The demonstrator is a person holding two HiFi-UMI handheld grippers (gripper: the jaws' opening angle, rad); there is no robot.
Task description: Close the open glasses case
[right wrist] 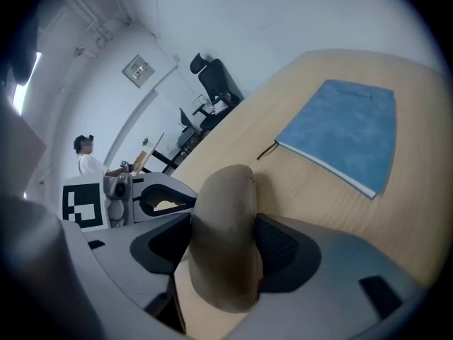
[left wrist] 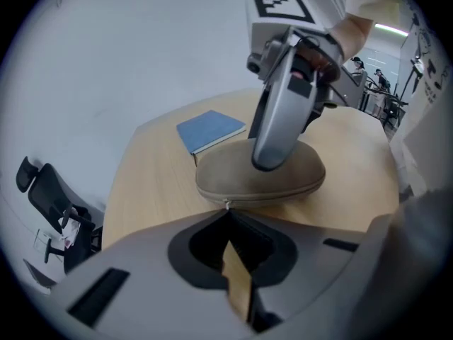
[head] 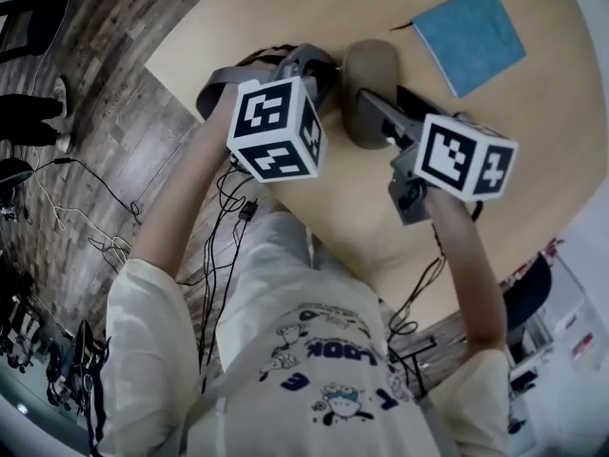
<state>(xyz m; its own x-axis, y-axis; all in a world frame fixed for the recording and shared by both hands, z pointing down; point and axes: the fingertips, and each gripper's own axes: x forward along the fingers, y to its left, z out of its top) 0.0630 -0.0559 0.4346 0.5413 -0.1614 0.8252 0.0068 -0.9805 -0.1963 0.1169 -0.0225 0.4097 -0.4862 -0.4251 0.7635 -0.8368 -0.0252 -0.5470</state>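
Glasses case (head: 369, 89) sits on the desk (head: 314, 8), near the edge closest to the person, between the two grippers. In the left gripper view its lid is down on the base, with only a thin seam line running along the front, so it reads as closed. Right gripper (head: 373, 110) comes in from the right and is rolled over: the case fills the gap between its jaws. In the right gripper view both pads look to be touching it, so I read the jaws as clamped on the case at a wide spread. From the left gripper view, one right jaw lies across the top of the lid. Left gripper (left wrist: 228, 222) has its jaws fully together with nothing in them, tips just beside the case's front seam, right at the small zip pull (left wrist: 226, 205); can't tell if they touch it. Blue notebook (head: 469, 38) lies flat further back on the desk, apart from the case. Marker cubes (head: 276, 129) face up at the head camera.
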